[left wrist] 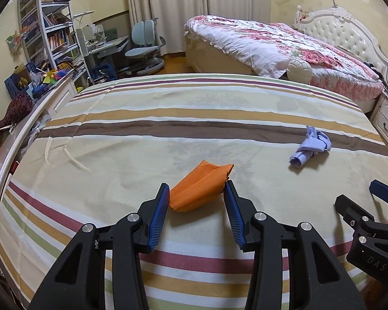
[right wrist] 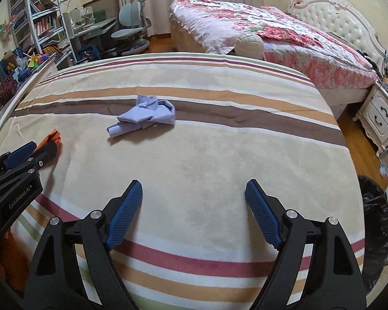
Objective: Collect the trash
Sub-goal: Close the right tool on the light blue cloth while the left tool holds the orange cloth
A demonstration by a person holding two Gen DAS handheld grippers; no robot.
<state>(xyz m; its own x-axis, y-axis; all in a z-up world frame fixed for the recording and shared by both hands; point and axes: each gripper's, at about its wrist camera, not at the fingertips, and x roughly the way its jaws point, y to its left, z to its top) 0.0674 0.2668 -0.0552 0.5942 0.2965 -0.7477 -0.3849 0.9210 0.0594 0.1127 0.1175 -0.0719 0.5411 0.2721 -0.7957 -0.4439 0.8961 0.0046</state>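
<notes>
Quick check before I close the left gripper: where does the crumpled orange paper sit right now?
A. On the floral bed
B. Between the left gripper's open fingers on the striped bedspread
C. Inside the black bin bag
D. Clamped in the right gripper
B: in the left wrist view the crumpled orange paper lies on the striped bedspread between the blue pads of the open left gripper.

A home bedroom is showing: floral bed (left wrist: pixel 284 44) far right, bookshelf (left wrist: pixel 49 28) and desk chair (left wrist: pixel 144 49) far left.
</notes>
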